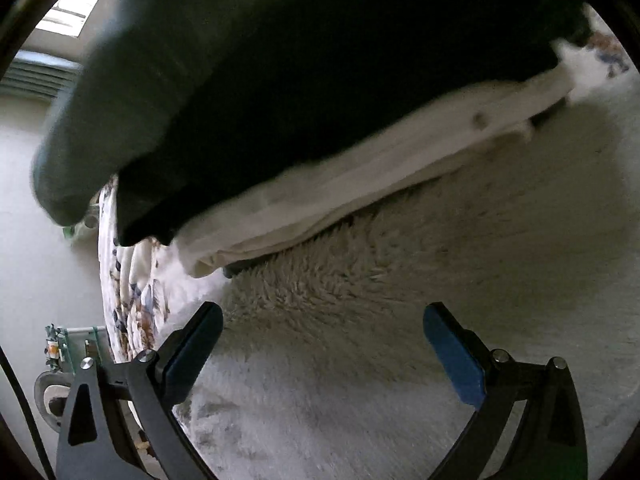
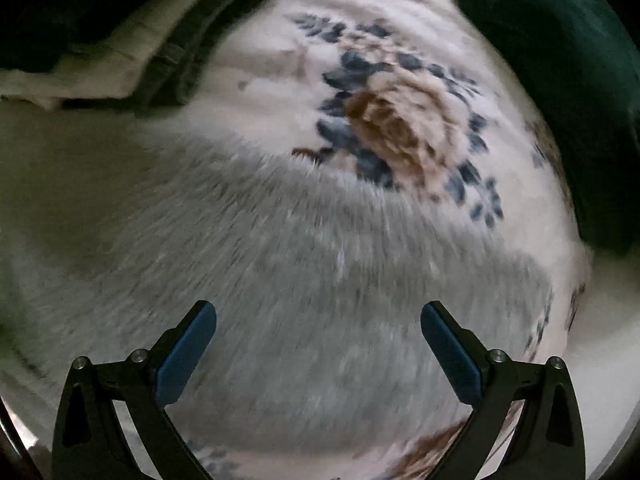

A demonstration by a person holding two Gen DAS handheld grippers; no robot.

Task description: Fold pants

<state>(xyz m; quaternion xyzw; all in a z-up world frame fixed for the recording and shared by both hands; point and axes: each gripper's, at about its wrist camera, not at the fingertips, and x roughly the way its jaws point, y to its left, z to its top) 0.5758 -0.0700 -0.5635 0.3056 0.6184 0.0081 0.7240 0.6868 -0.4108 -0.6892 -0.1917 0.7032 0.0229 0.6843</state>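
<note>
Fleece blanket with a blue-brown flower print covers the bed; both views blurred. Dark pants lie folded on the bed over a cream garment, a stack of layers seen edge-on from my left wrist view, near the bed's side edge. Right view shows the same stack's corner at upper left and a dark green bundle at right. Left hand-held gripper has its jaws spread, holding nothing, clear of the cloth; right hand-held gripper likewise spread and empty. My judgement: fold looks largely made. To finish well, I'd come in low, pinch only the pants' top layer, keep both edges level
</note>
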